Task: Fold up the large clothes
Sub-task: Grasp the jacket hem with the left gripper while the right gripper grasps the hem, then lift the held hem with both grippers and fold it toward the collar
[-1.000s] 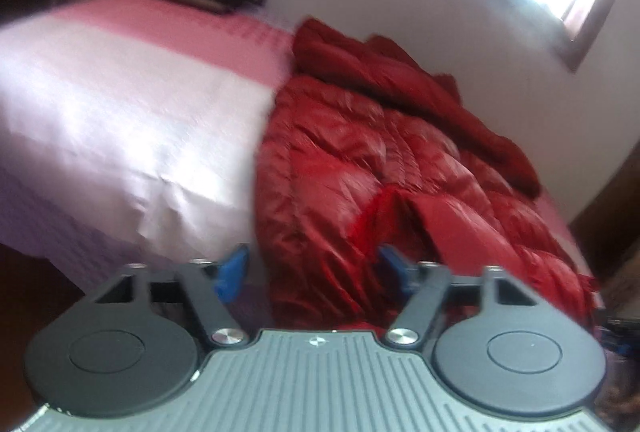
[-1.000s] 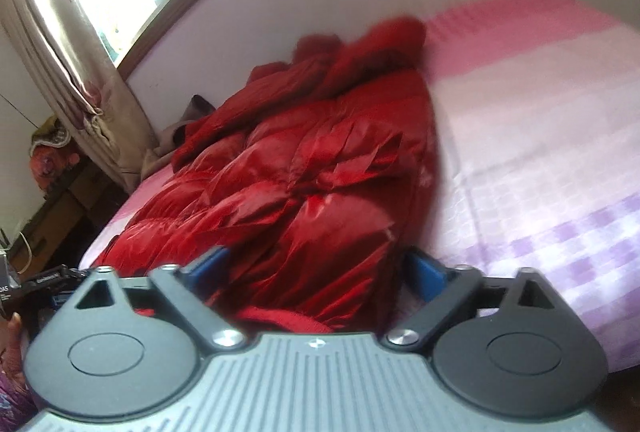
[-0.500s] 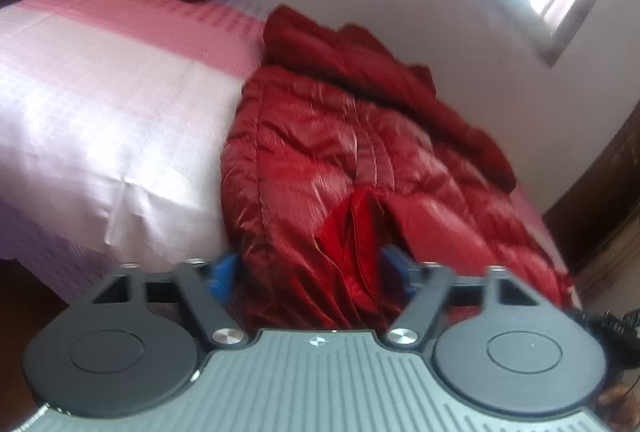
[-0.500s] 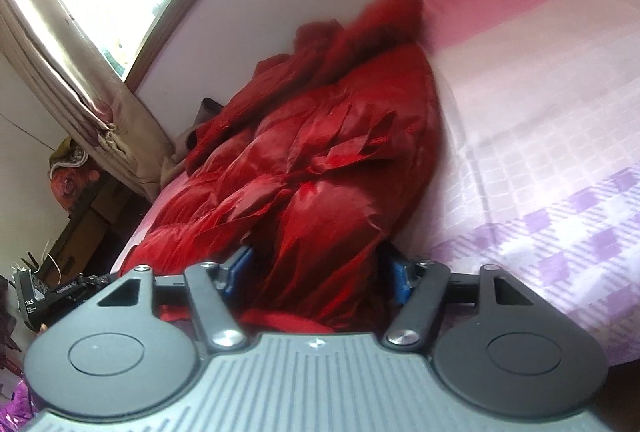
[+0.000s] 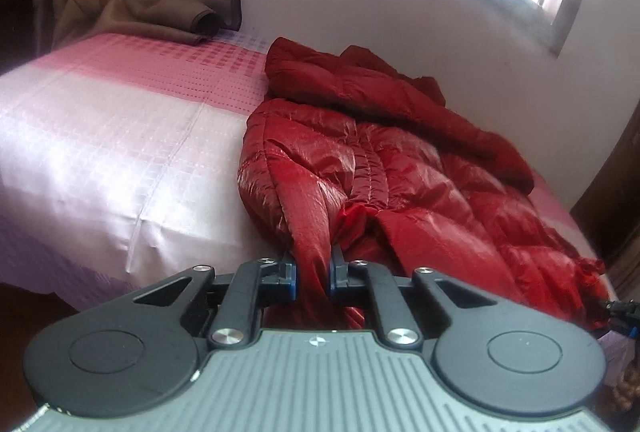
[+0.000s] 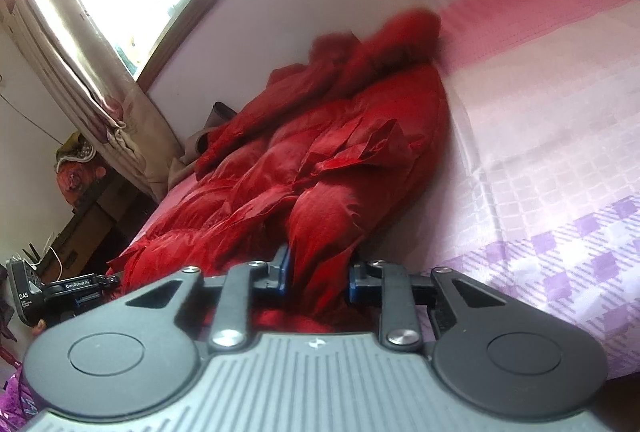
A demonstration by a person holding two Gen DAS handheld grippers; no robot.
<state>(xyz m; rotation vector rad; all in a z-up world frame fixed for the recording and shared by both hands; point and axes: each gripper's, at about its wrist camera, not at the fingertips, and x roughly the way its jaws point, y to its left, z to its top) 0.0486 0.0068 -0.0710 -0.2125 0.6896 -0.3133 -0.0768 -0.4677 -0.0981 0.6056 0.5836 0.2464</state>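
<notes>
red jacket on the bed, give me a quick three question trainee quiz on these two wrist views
1. True or false: the red jacket hangs from a hook on the wall.
2. What sits between the pads of the left claw? A) bare sheet B) jacket fabric C) nothing
3. Fill in: the brown cloth lies at the far end of the ____.

Key:
1. False. It lies on the bed.
2. B. Both the left claw and the right claw are closing on bunched jacket fabric.
3. bed
</notes>
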